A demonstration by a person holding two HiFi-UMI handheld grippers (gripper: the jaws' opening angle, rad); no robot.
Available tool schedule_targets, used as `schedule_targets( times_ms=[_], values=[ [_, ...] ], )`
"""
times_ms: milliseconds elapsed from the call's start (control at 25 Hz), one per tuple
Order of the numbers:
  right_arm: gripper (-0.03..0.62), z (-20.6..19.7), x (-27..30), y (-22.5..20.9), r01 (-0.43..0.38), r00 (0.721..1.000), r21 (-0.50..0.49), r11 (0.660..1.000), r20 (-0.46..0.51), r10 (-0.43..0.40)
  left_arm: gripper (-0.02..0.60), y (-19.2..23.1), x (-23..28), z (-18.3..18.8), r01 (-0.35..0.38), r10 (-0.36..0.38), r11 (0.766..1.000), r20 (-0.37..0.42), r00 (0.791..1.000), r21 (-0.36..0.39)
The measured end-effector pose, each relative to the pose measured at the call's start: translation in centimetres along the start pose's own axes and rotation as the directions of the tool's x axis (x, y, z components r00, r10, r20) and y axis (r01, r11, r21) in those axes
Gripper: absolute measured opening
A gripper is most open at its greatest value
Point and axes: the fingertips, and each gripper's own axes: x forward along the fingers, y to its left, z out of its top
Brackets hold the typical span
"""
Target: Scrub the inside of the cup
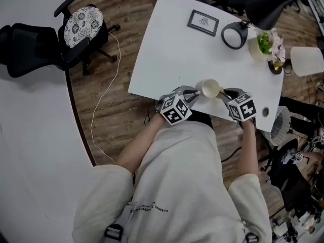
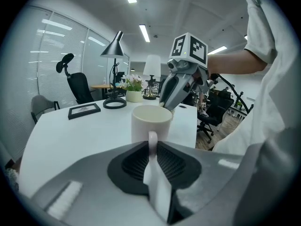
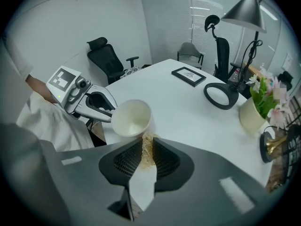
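Observation:
A cream cup is at the near edge of the white table, between both grippers. My left gripper is shut on the cup's handle, which stands pinched between its jaws. In the right gripper view the cup is tilted, its mouth turned toward the camera. My right gripper is shut on a tan scrubbing pad, whose tip touches the cup's rim. From the left gripper view, the right gripper comes down to the cup's far rim.
At the table's far side are a framed picture, a black ring, a black desk lamp, a flower pot and a white shade. An office chair and a cable are on the floor to the left.

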Motion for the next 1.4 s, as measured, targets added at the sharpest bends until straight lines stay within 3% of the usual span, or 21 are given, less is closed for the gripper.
schedule_targets(
  times_ms=[560,800,960,1120,1280,1400],
  values=[
    [0.094,-1.5,0.4,5.1,0.005,0.998,0.034,0.999,0.063,-0.007,0.06,-0.2,0.8,0.2,0.015,-0.014,1.0,-0.013,1.0,0.013],
    [0.092,0.0,0.9,7.5,-0.018,0.983,0.084,0.996,0.186,0.002,0.052,-1.7,1.5,1.4,0.024,-0.024,0.999,0.018,1.0,0.025],
    [0.094,0.2,0.3,7.2,0.012,0.975,0.075,0.997,0.221,-0.029,0.052,-1.6,1.9,2.0,0.02,-0.018,0.999,0.051,0.999,-0.04],
    [0.095,-0.4,-1.2,5.4,-0.028,0.943,0.155,0.988,0.333,-0.025,0.052,-1.1,2.2,2.9,-0.026,0.036,0.992,0.081,0.996,-0.122],
    [0.094,-2.0,-1.4,3.2,-0.08,0.916,0.263,0.961,0.401,-0.033,0.052,-0.6,2.4,3.8,-0.098,0.119,0.972,0.086,0.989,-0.211],
    [0.094,-3.3,-1.7,2.2,-0.114,0.912,0.28,0.953,0.41,-0.011,0.051,-0.8,2.3,5.6,-0.129,0.164,0.954,0.112,0.98,-0.269]
  ],
)
